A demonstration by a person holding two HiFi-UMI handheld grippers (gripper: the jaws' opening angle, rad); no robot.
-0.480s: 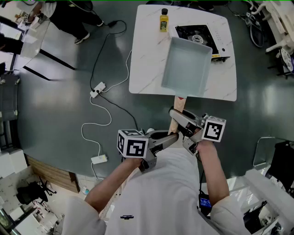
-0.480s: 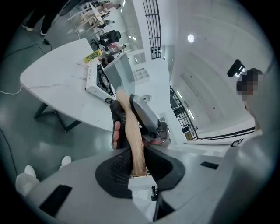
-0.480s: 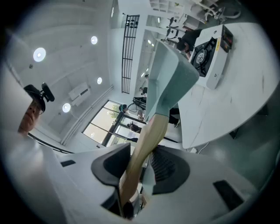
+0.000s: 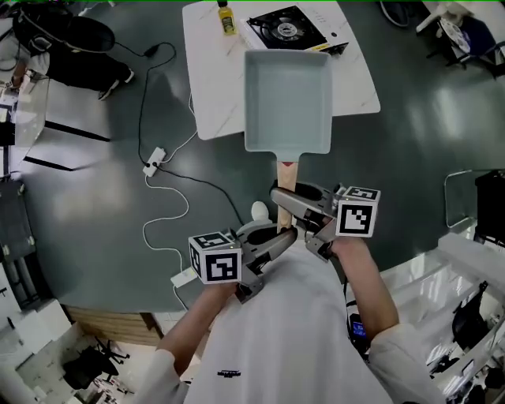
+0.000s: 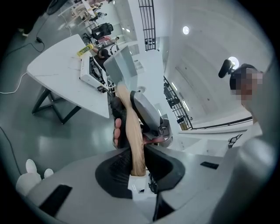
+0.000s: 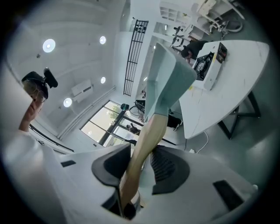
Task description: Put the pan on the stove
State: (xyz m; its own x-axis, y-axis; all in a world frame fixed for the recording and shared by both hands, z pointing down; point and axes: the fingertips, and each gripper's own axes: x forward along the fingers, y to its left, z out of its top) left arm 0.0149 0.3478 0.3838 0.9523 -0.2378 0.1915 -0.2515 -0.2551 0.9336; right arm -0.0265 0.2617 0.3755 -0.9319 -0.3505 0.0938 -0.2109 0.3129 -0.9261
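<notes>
A rectangular pale blue pan (image 4: 288, 99) with a wooden handle (image 4: 286, 183) hangs in the air over the near part of the white table (image 4: 211, 95). Both grippers hold the handle. My right gripper (image 4: 286, 201) is shut on it nearer the pan, and my left gripper (image 4: 281, 235) is shut on its end. The left gripper view has the handle (image 5: 133, 142) pressed between the dark pads, with the pan (image 5: 122, 65) beyond. From the right gripper the handle (image 6: 142, 151) runs up to the pan (image 6: 168, 83). The black-topped stove (image 4: 293, 28) sits at the table's far side, just beyond the pan.
A yellow oil bottle (image 4: 226, 17) stands left of the stove. A power strip (image 4: 154, 159) with white and black cables lies on the grey floor to the left. A person's dark legs (image 4: 71, 47) are at the top left. Furniture and plastic-wrapped items (image 4: 465, 276) crowd the right.
The pan has swung from a tilted line to straight ahead, its far edge now close to the stove's front. Both grippers still hold the handle.
</notes>
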